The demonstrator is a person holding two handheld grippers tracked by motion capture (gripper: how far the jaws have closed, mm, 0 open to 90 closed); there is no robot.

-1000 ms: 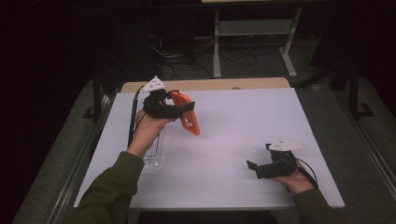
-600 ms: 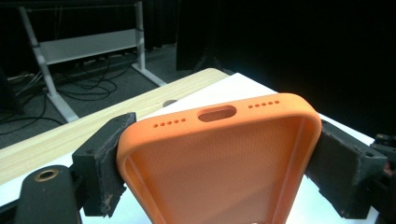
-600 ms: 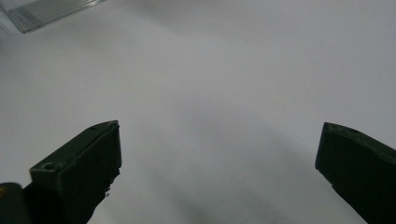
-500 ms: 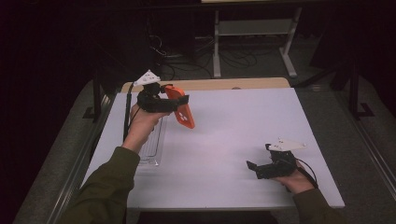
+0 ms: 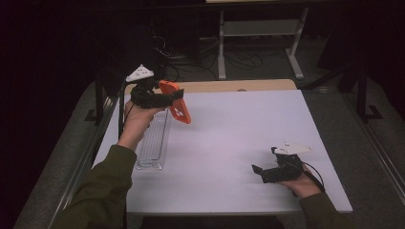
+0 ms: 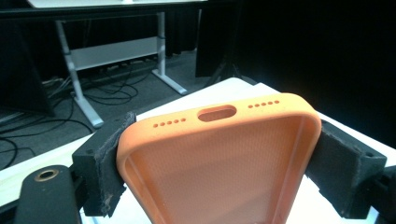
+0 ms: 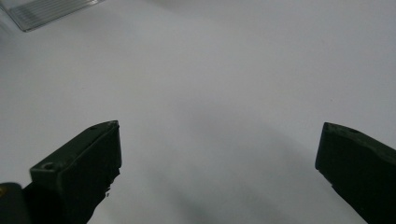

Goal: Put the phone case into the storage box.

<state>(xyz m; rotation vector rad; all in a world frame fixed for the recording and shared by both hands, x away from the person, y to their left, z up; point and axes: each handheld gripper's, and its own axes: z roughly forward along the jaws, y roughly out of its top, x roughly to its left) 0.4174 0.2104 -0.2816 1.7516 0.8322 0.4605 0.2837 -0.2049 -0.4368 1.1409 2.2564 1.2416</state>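
The left hand-held gripper (image 5: 168, 98) is up off the white bench (image 5: 229, 143), its jaws clamped across the sides of an orange phone case (image 5: 175, 101), which hangs tilted above a clear plastic tray (image 5: 154, 143). Over at the near right, the right hand-held gripper (image 5: 261, 172) rests low on the bench, jaws spread wide, nothing between them.

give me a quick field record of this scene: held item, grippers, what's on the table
held item: orange phone case, lifted off the table
left gripper: shut on the case's sides
right gripper: open, nothing between the jaws, low over the table
table: white top
other item: clear tray on the table's left part
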